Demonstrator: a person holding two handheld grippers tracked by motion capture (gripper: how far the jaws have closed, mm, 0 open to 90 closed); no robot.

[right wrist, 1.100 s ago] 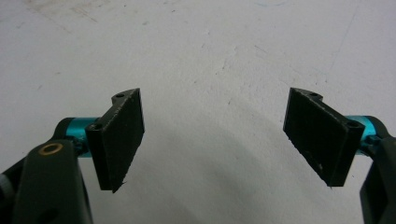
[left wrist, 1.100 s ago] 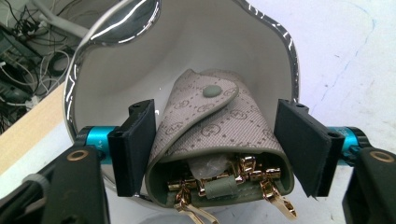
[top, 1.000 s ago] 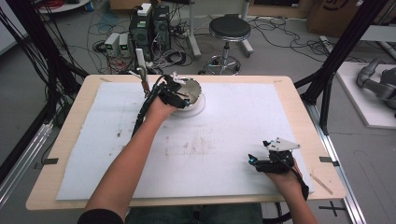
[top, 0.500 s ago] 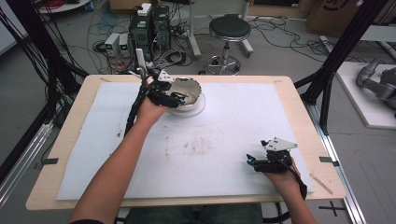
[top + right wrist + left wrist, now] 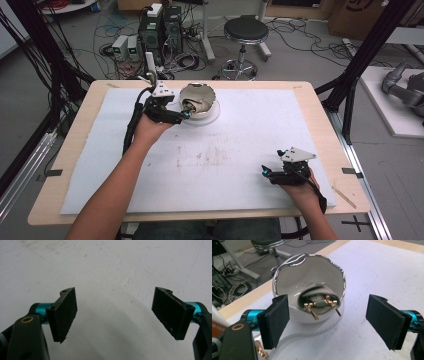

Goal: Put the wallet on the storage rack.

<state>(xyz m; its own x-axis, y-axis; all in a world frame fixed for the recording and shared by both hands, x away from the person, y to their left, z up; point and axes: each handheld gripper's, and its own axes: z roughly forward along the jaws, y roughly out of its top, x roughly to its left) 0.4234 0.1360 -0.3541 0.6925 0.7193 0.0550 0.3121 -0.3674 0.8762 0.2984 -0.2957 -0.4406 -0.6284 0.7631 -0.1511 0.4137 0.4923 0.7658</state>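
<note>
High view: at a wooden table [image 5: 75,150] covered by a white mat [image 5: 250,130], a person's left hand [image 5: 150,127] brings the left gripper [image 5: 184,114] up to a shiny metal bowl [image 5: 197,95] that sits tipped on its side on a white round base [image 5: 212,116] near the table's far edge, left of centre. Left gripper view: the bowl [image 5: 309,285] lies with its open mouth facing the camera, and inside rests a grey bundle with small gold-coloured clips [image 5: 322,305]; the two black pads [image 5: 277,322] stand wide apart on either side of the bowl, touching nothing, the jaws having just been opening with no object clamped between them. Back in the high view, the right gripper [image 5: 265,172] rests low on the mat near the table's near right corner, well apart from the bowl, held by the right hand [image 5: 297,187]. Right gripper view: its black pads [image 5: 172,312] are likewise spread wide over bare white mat [image 5: 112,270], with nothing between them. Beyond the table stand a round stool [image 5: 245,32] and a tangle of cables and boxes on the floor.
</note>
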